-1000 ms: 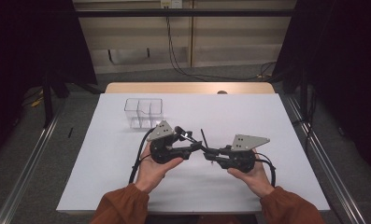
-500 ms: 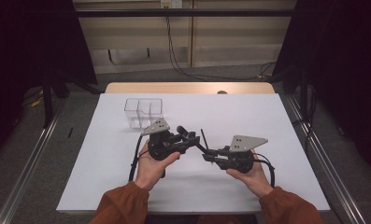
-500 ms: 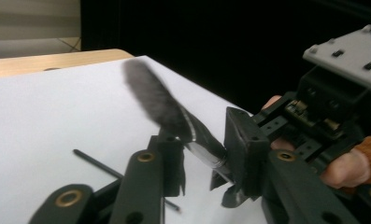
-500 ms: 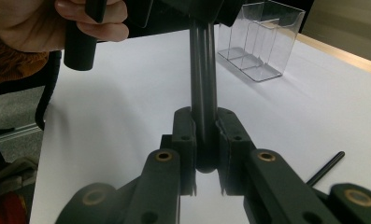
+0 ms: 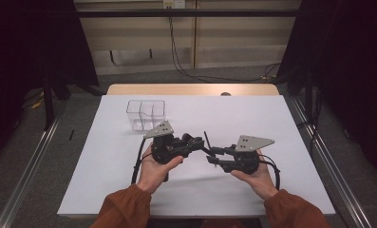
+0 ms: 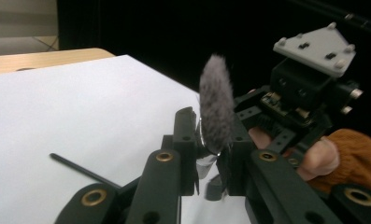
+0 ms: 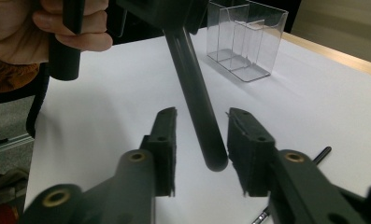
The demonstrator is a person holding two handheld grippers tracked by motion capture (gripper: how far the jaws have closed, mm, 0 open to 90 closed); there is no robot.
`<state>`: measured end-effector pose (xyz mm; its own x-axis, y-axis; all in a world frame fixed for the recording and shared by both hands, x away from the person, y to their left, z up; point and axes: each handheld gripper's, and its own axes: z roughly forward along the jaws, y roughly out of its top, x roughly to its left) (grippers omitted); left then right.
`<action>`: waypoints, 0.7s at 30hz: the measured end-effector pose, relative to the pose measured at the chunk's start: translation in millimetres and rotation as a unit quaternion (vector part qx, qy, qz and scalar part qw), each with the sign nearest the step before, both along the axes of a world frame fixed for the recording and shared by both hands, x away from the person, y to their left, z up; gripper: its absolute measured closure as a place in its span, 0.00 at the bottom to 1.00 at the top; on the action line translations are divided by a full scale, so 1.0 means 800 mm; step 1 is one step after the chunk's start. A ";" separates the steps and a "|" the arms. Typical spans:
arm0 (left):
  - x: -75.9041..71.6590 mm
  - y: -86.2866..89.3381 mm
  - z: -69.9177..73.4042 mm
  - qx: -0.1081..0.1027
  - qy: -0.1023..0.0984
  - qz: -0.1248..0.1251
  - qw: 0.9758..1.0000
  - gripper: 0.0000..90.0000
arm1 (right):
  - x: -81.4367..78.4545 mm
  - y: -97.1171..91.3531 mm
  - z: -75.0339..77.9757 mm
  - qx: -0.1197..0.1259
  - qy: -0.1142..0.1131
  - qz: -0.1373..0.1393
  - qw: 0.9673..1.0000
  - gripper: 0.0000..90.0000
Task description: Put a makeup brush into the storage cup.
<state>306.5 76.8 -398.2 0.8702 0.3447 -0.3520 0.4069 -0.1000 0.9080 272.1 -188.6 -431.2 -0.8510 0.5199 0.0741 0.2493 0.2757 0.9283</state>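
My left gripper point(image 6: 206, 154) jaws just closed tight on the makeup brush point(image 6: 216, 109) by its ferrule, above the table point(image 5: 271, 118), so my right gripper point(image 7: 199, 135), jaws just opening w/ handle loose between, can let go.

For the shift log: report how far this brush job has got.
Done: the handover, nearly. The left gripper has just been closing and clamps the brush at its metal collar; the right gripper has just been opening, handle loose between its jaws. Left: the clear organizer looks empty; a thin black stick lies on the table.
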 end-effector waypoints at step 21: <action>0.001 0.011 0.004 0.031 -0.022 0.014 0.999 0.88 | 0.001 -0.007 0.000 0.025 0.018 -0.018 0.999 0.14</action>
